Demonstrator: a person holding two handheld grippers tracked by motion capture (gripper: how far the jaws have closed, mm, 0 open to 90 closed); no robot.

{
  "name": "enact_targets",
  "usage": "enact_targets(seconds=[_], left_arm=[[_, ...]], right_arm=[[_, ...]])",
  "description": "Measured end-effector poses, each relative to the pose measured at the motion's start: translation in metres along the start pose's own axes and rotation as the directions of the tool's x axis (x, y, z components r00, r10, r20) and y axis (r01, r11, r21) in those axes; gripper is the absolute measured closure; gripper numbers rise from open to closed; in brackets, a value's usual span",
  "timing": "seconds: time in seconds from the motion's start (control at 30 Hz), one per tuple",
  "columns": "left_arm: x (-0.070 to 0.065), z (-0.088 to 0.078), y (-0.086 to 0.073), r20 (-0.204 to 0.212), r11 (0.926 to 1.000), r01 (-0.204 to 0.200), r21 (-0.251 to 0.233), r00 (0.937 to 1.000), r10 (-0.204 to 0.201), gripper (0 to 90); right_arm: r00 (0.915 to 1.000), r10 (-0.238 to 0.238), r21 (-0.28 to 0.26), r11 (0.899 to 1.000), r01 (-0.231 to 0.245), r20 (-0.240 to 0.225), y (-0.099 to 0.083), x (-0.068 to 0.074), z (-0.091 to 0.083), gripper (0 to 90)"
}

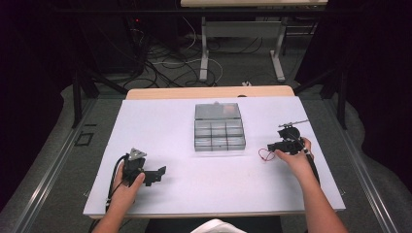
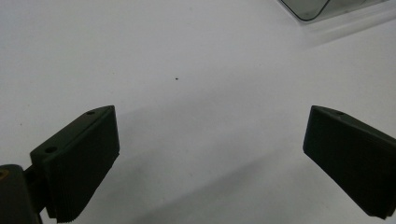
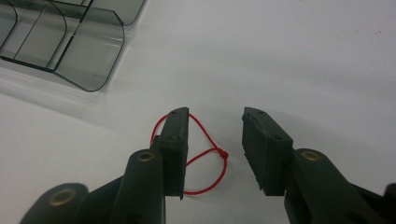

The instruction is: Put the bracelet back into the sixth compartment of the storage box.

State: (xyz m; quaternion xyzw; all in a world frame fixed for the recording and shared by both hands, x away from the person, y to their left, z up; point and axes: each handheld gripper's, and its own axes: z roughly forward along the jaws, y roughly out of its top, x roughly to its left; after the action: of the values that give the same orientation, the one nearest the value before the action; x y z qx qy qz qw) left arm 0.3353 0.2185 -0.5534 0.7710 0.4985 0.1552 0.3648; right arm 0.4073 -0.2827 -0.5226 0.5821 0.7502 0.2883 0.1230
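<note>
A clear plastic compartment box [image 1: 219,127] sits in the middle of the white table top, its corner showing in the left gripper view [image 2: 308,8] and the right gripper view [image 3: 70,46]. A thin red string loop [image 3: 205,156] lies flat on the table to the box's right [image 1: 265,155]. My right gripper [image 3: 215,140] stands open just above it, its left jaw partly covering the loop, nothing pinched. At the table's near left my left gripper [image 1: 158,174] is open wide [image 2: 210,149] over bare white surface.
The white sheet [image 1: 184,145] covers a wooden table whose far edge [image 1: 209,92] shows. Behind stands another table's metal legs [image 1: 204,53] among floor cables. A small dark speck [image 2: 177,78] lies ahead of the left gripper.
</note>
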Motion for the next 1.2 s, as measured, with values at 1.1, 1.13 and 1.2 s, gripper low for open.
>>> enact_targets(seconds=[1.1, 1.13, 1.2], left_arm=[[0.0, 0.0, 0.0, -0.004, 1.0, -0.008, 0.002, 1.0, 0.008, 4.0], [0.0, 0.0, 0.0, -0.004, 1.0, -0.008, 0.003, 1.0, 0.008, 4.0], [0.0, 0.0, 0.0, -0.004, 1.0, -0.008, 0.002, 1.0, 0.008, 4.0]], right_arm=[[0.9996, 0.022, 0.052, 0.998, -0.023, 0.017, -0.004, -0.003, 0.01, 82.4], [0.9995, 0.023, 0.055, 0.998, -0.024, 0.021, -0.004, -0.003, 0.01, 82.8], [0.9995, 0.019, 0.057, 0.998, -0.021, 0.024, -0.004, -0.003, 0.01, 83.5]])
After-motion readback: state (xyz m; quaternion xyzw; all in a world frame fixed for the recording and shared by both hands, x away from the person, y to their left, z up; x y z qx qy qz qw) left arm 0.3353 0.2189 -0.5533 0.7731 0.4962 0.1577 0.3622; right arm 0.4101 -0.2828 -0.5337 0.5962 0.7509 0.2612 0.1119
